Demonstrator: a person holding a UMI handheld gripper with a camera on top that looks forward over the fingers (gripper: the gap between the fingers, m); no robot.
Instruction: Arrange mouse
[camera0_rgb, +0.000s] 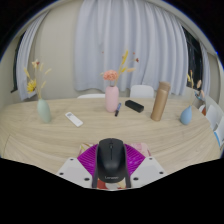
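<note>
Mouse (110, 157), black, sits between the two fingers, whose pink pads (85, 160) press on its left and right sides; the gripper (110, 165) is clamped on it above the near edge of the wooden table (60, 140). Far across stand a pink vase (112, 99) and a brown bottle (160, 102).

You see a black mouse (110, 157) between magenta pads (88, 158), a pale wood-grain desk (60, 140), a pink vase (112, 99), 2 pale blue vases (44, 111), a tan bottle (160, 101), white curtains (110, 45).
</note>
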